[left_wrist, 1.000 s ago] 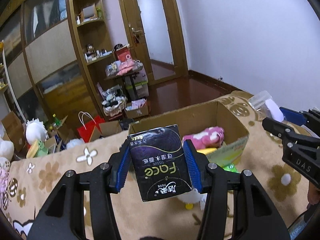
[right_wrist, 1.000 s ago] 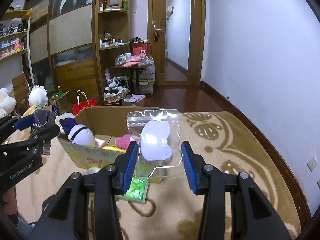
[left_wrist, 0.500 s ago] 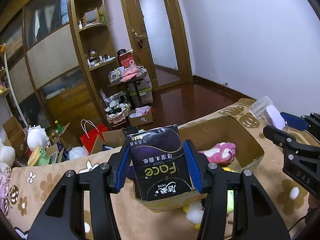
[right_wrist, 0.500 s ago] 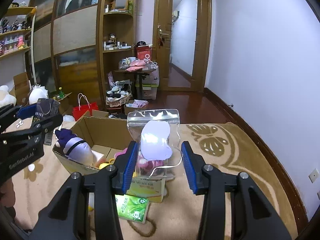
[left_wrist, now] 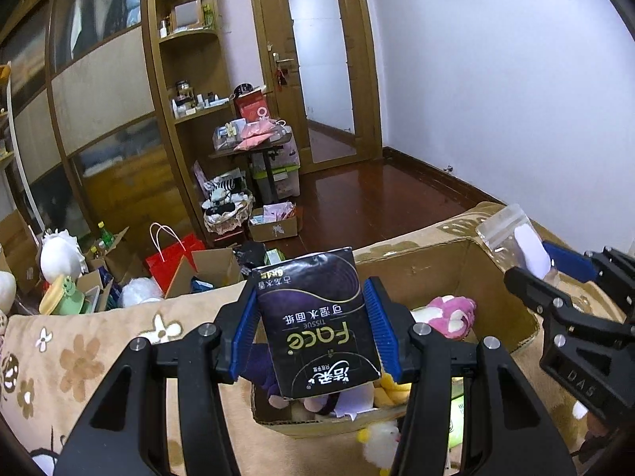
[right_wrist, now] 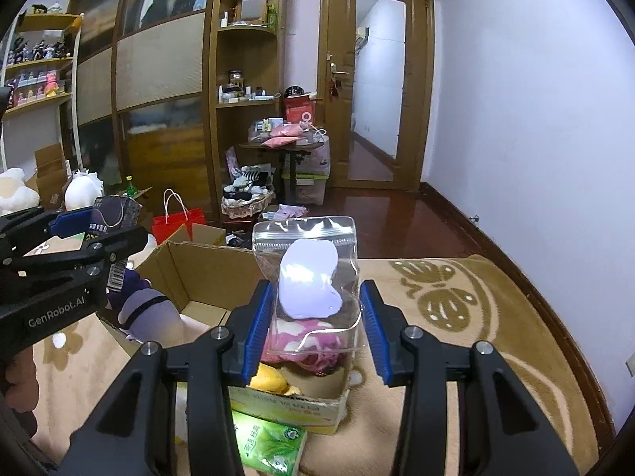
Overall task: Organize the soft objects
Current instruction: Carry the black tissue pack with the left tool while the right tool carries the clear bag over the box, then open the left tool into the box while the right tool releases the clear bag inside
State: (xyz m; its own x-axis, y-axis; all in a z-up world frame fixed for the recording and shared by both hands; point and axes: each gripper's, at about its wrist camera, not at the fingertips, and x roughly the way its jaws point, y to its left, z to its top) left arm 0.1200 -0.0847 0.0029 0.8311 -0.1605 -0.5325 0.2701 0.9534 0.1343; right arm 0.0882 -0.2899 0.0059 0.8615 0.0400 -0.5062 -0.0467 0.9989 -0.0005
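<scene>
My left gripper [left_wrist: 311, 331] is shut on a black tissue pack [left_wrist: 317, 321] and holds it above the near left part of an open cardboard box [left_wrist: 428, 265]. My right gripper [right_wrist: 315, 327] is shut on a clear zip bag [right_wrist: 311, 289] with a pale lilac soft piece inside, held above the box's right end [right_wrist: 206, 273]. The box holds a pink plush [left_wrist: 450, 313], a purple plush [right_wrist: 149, 309] and a yellow toy [right_wrist: 270, 380]. Each gripper shows in the other's view: the right one [left_wrist: 571, 297], the left one [right_wrist: 67, 261].
The box stands on a beige patterned blanket [right_wrist: 456, 309]. A green tissue pack [right_wrist: 270, 442] lies in front of the box. A white and yellow plush [left_wrist: 381, 442] lies by the box's near side. Behind are shelves, a red bag [left_wrist: 174, 258] and floor clutter.
Both grippers have moved forward over the box with their loads. The box now lies closer and lower in both views, its inside more visible.
</scene>
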